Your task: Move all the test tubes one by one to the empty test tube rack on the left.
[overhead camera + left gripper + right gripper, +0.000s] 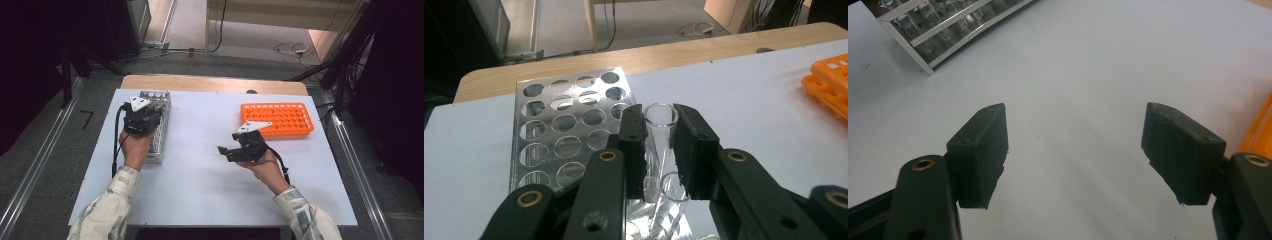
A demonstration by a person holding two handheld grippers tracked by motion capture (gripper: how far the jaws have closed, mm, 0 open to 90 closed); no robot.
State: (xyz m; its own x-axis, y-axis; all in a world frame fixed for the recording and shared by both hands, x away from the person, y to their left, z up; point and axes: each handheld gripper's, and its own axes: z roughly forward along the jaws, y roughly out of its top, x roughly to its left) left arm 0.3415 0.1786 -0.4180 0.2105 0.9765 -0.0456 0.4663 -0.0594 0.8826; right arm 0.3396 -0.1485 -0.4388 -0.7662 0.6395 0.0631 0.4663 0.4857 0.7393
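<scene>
A metal test-tube rack [161, 131] [559, 130] stands at the left of the white table. My left gripper [141, 120] [660, 150] hovers over the rack's near part, shut on a clear glass test tube [659, 131] whose open rim shows between the pads. A second glass tube [672, 195] stands just below it in the rack. My right gripper [226, 151] [1075, 150] rests near the table's middle, open wide, nothing between its fingers. An orange rack [276, 119] [826, 87] lies at the right, with its edge [1260, 135] beside my right gripper.
The white table sheet [200, 170] lies over a wooden top [215, 83]. Cables [290, 49] and dark equipment stand on the floor beyond the far edge. Metal rails [35, 165] run along both sides of the table.
</scene>
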